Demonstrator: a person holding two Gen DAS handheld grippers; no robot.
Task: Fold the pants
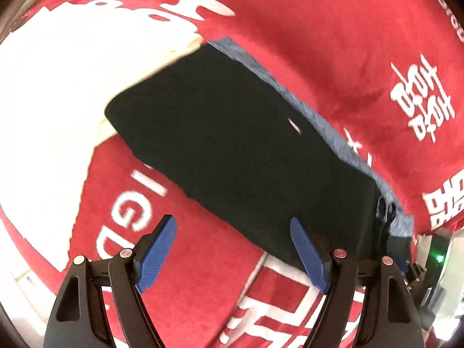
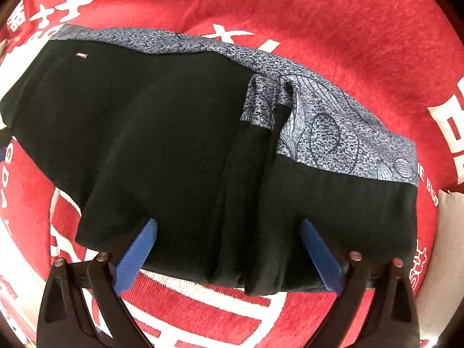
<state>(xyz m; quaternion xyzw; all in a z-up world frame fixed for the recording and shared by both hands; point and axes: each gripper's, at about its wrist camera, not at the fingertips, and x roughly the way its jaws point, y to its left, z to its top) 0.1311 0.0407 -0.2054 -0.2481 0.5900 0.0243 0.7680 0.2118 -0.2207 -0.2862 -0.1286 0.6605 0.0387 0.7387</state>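
Note:
The black pants [image 1: 246,150] with a grey patterned band lie folded into a long stack on a red cloth with white lettering [image 1: 333,43]. My left gripper [image 1: 233,252] is open and empty, just short of the stack's near edge. In the right wrist view the pants [image 2: 174,145] fill the middle, with the patterned band [image 2: 333,127] on the far side. My right gripper [image 2: 229,252] is open, its blue fingers [image 2: 136,258] astride the pants' near edge, not closed on it.
The red cloth [image 2: 333,23] covers the whole surface around the pants. A large white printed patch [image 1: 58,87] lies at the left. A device with a green light [image 1: 439,258] sits at the right edge of the left wrist view.

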